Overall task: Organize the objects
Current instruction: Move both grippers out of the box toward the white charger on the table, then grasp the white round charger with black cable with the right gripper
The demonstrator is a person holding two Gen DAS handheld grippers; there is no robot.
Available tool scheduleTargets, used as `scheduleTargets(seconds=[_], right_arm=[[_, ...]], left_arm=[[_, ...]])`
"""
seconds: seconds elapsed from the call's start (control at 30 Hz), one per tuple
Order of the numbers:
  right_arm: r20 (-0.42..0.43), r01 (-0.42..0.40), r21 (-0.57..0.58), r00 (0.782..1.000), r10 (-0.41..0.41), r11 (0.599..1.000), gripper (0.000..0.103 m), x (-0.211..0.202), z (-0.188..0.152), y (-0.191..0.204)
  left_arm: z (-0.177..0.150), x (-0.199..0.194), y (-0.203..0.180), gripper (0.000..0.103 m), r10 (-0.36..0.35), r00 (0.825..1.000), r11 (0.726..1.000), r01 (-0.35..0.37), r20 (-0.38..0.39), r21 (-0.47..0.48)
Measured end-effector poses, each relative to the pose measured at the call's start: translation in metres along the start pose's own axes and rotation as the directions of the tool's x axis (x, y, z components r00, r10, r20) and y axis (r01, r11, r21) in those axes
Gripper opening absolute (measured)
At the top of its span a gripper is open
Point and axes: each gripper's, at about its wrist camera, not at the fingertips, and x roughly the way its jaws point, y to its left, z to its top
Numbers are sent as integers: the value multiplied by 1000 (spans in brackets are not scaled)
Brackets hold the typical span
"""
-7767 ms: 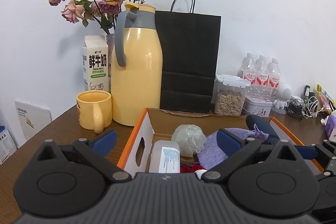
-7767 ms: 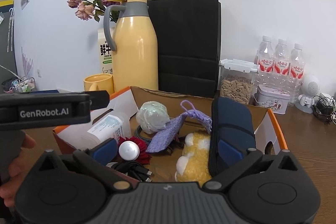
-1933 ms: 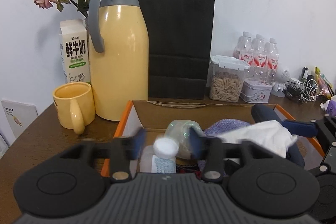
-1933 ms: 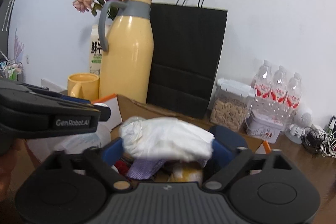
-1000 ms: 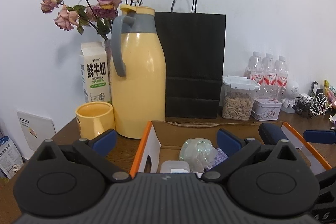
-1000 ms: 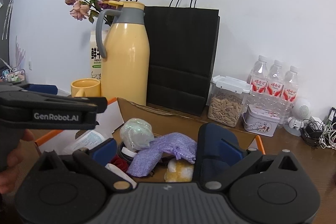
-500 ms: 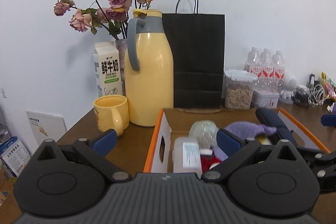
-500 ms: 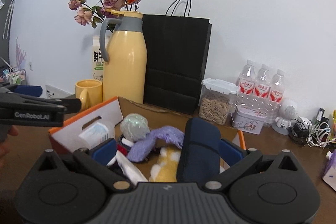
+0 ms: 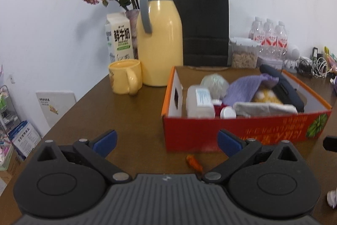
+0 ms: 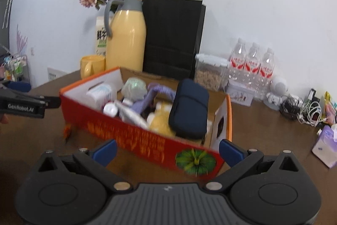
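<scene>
Box (image 9: 242, 132), centre frame: packed (bottle, pouch, case). Left gripper (image 9: 166, 139) and right gripper (image 10: 167, 148) wide, empty. Likely finished; stray orange scrap (image 9: 193, 162) next.

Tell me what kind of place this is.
Probably a home or small office corner: a brown wooden table against a white wall, holding a yellow thermos jug, a milk carton, and a red box of household odds and ends.
</scene>
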Motion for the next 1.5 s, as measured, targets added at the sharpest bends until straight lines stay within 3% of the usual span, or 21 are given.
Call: scheduleTargets(seconds=[0.47, 0.77, 1.0, 1.33, 1.4, 1.43, 1.5], right_arm=[[-105, -50, -24, 993, 48, 998, 103, -27, -52, 9], [-133, -114, -27, 985, 110, 993, 86, -39, -63, 12], [-140, -116, 0, 983, 115, 993, 85, -51, -77, -2], [-141, -200, 38, 969, 204, 979, 71, -53, -92, -17], [-142, -217, 27, 965, 219, 976, 59, -49, -91, -13], [-143, -222, 21, 964, 223, 975, 43, -48, -90, -11], [-133, -231, 11, 964, 231, 973, 38, -48, -88, -8]], left_arm=[[-30, -25, 15, 103, 24, 998, 1000, -25, -59, -12], [-40, -36, 19, 103, 23, 997, 1000, -25, -73, -16], [-47, -41, 16, 103, 8, 996, 1000, -8, -87, -6], [-50, -50, 0, 103, -14, 996, 1000, 16, -89, 17], [-51, -54, -2, 103, -17, 996, 1000, 19, -85, 22], [-51, -56, -3, 103, -19, 996, 1000, 21, -83, 24], [-51, -60, -3, 103, -27, 997, 999, 29, -79, 26]])
